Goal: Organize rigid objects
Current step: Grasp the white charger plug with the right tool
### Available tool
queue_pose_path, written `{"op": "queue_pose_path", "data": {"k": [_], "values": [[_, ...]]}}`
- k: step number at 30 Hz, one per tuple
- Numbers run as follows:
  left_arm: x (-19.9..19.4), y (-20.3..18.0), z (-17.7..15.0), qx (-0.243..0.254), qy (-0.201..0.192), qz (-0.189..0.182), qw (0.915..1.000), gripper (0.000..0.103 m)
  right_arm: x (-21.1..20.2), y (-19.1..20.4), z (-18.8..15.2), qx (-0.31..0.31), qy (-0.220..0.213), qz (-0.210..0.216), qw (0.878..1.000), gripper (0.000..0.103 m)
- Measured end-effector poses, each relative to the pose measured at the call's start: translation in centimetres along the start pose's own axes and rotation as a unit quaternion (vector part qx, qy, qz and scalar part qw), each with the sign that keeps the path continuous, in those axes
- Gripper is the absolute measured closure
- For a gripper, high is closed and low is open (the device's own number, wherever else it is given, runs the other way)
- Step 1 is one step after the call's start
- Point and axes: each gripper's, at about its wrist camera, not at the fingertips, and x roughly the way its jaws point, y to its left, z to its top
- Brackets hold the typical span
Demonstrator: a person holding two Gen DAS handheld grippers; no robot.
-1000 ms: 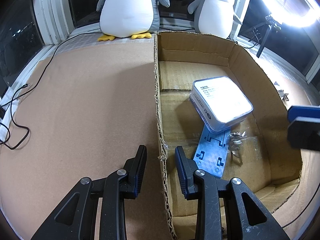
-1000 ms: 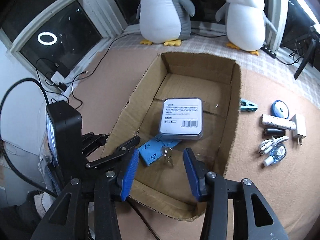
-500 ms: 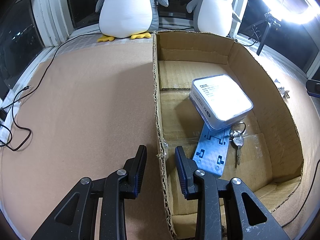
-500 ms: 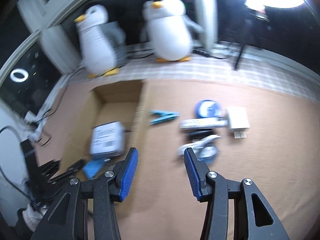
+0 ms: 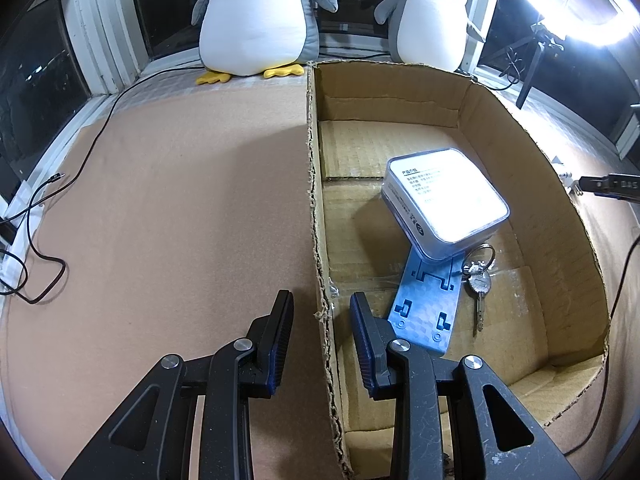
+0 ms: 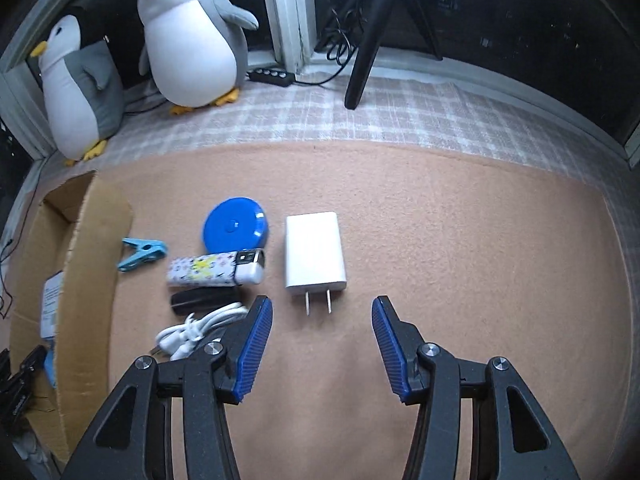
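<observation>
The left gripper (image 5: 320,312) straddles the near left wall of the box (image 5: 532,148), its jaws apart and gripping nothing. Inside lie a blue stand (image 5: 426,304), a white tin (image 5: 444,200) resting on it, and keys (image 5: 479,280) beside it. The right gripper (image 6: 322,322) hangs spread and empty before the charger (image 6: 314,250), with clip (image 6: 142,253), blue disc (image 6: 235,230), lighter (image 6: 216,268) and cable (image 6: 198,330) on the mat (image 6: 460,240) between box and charger.

Left jaws straddle the cardboard box (image 5: 320,216) wall; inside, ahead and right, a tin (image 5: 444,204) lies on a flat stand (image 5: 428,300), keys (image 5: 480,280) just beside. Ahead of the right jaws sits a charger (image 6: 315,252); left of it, lighter (image 6: 216,268), round case (image 6: 235,230), clip (image 6: 142,254), cable (image 6: 196,330).
</observation>
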Motion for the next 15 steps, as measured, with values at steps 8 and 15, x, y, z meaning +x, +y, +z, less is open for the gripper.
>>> {"op": "queue_pose_path", "data": {"k": [8,15], "values": [[0.1,0.2,0.2,-0.001,0.002,0.005,1.0000,0.071,1.6,0.7,1.6,-0.019,-0.001,-0.004,1.000,0.055],[0.1,0.2,0.3,-0.002,0.002,0.004,1.0000,0.071,3.0,0.5,2.8,-0.027,0.008,-0.010,1.000,0.056]]}}
